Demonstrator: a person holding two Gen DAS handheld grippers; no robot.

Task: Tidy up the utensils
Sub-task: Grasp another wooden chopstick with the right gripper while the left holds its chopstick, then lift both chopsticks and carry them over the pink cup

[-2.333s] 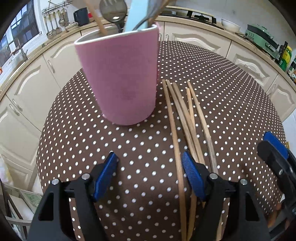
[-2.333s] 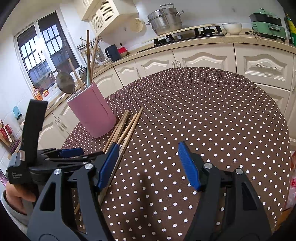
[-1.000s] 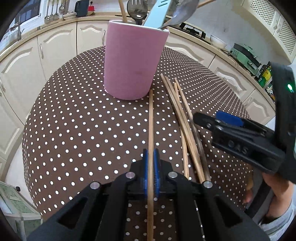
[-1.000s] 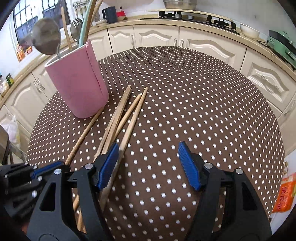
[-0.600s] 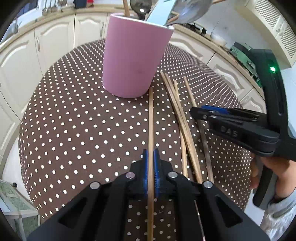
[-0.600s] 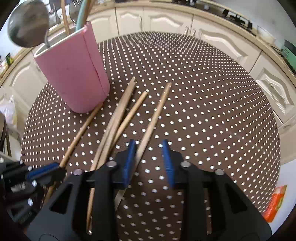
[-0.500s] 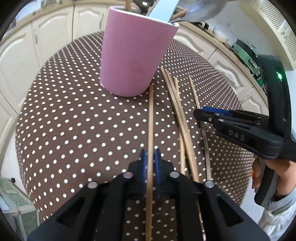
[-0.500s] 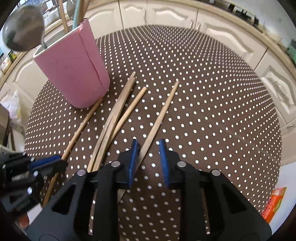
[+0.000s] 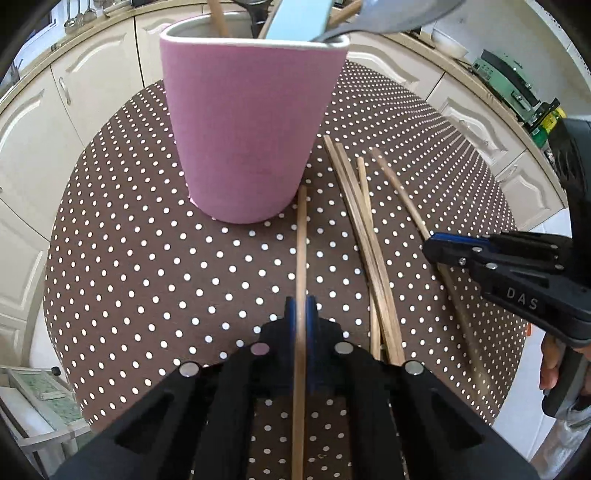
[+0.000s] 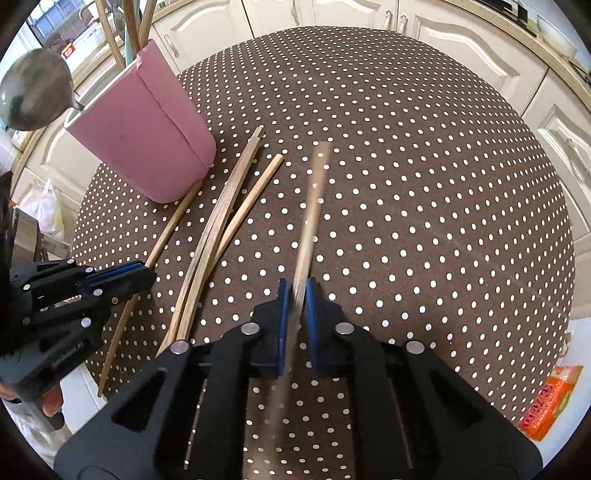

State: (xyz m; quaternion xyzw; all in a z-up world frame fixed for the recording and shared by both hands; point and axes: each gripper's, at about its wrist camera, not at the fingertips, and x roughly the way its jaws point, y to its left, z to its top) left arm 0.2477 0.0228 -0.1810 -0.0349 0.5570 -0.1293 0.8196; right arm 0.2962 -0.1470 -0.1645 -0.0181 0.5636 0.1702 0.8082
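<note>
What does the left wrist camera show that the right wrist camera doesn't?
Only the left wrist view looks into the pink holder's open top and shows the light blue handle inside. Only the right wrist view shows the orange packet and the white bag past the table. Both show the holder, the loose chopsticks, and each gripper shut on one chopstick.

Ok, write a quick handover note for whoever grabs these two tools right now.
Left tool: shut on one chopstick whose far tip lies by the pink utensil holder.
Right tool: jaws just closed, shut on another chopstick.
Loose chopsticks lie on the dotted table between them.
Done: the holder has a spoon and other utensils in it.
Left: put both held chopsticks in the holder, then the loose ones.
</note>
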